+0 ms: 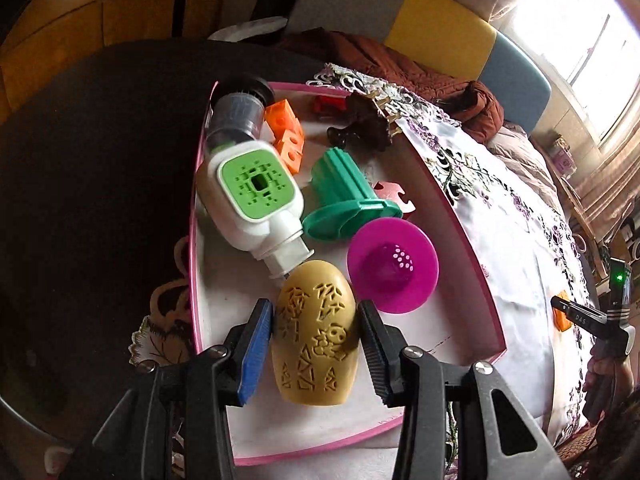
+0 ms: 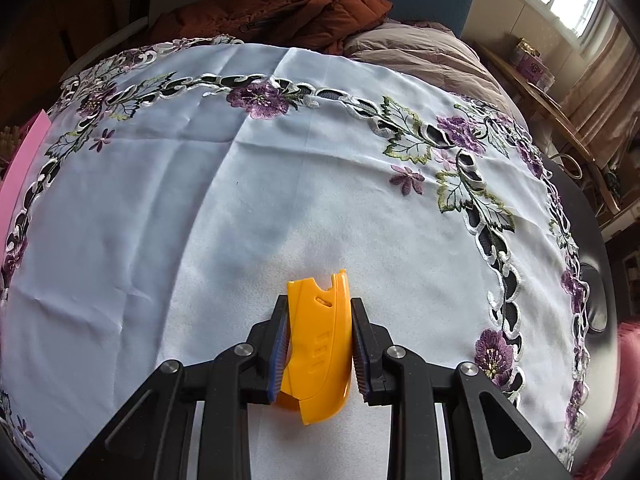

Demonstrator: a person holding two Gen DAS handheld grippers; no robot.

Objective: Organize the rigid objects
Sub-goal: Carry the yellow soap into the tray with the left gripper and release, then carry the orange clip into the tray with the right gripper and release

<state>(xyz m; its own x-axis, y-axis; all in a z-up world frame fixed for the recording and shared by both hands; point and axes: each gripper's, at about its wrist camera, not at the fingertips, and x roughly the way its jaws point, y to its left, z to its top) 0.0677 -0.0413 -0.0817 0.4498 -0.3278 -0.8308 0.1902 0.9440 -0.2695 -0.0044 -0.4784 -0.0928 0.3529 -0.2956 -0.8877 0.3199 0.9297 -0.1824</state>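
In the left wrist view my left gripper [image 1: 316, 336] is closed around a tan carved egg-shaped object [image 1: 316, 332], held over the pink-rimmed white box [image 1: 472, 256]. The box holds a white and green bottle-like device [image 1: 256, 196], a green ribbed piece [image 1: 348, 196], a magenta funnel-shaped strainer [image 1: 394, 268], orange blocks [image 1: 286, 132], a red piece [image 1: 328, 104], a dark brown figure [image 1: 364, 128]. In the right wrist view my right gripper [image 2: 319, 344] is shut on an orange plastic shell piece [image 2: 320, 344] just above the white floral tablecloth [image 2: 280, 180]. The right gripper also shows in the left wrist view [image 1: 576, 314].
The pink box edge [image 2: 28, 160] shows at the left of the right wrist view. A rust-brown jacket [image 2: 280, 12] and a beige quilt [image 2: 420, 56] lie beyond the table. The dark table surface [image 1: 100, 160] extends left of the box.
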